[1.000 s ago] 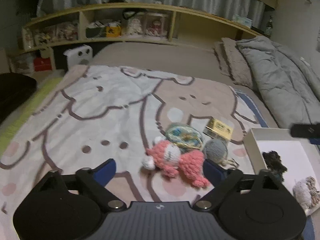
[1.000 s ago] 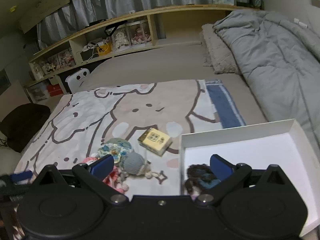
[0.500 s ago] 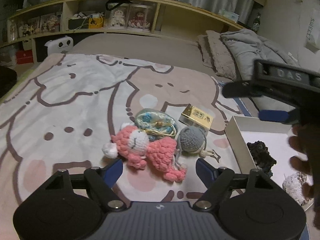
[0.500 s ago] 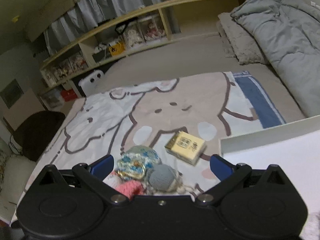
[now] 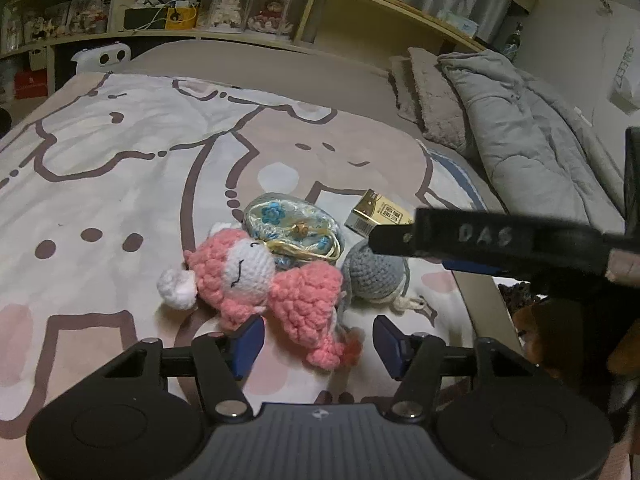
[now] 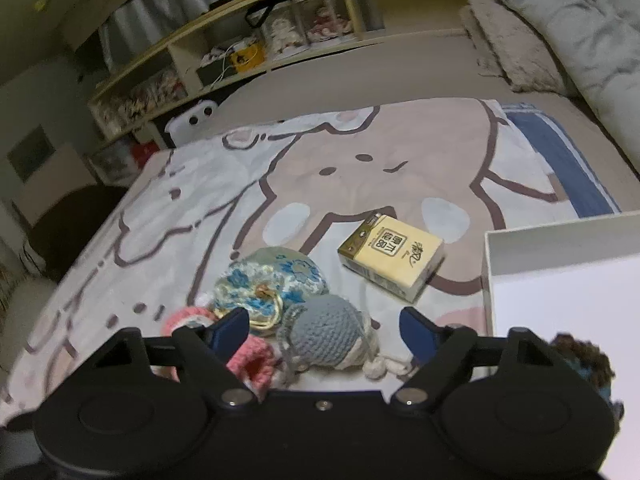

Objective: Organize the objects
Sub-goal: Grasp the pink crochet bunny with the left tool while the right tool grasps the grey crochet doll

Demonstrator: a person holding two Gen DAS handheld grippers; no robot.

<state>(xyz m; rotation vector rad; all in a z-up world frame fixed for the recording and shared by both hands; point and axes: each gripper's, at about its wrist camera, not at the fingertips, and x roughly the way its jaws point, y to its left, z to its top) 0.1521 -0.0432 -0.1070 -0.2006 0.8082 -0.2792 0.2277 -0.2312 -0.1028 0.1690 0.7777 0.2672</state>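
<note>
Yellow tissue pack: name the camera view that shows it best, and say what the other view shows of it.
The right wrist view shows the yellow tissue pack best: it lies whole and unobstructed on the blanket, its printed top face and one side visible. In the left wrist view only its left part shows, because the right gripper crosses in front of it.

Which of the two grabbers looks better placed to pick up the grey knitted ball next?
Right. The right gripper has the grey knitted ball between its closing jaws, not yet pinched. The left gripper is closing around the pink crochet toy instead.
</note>
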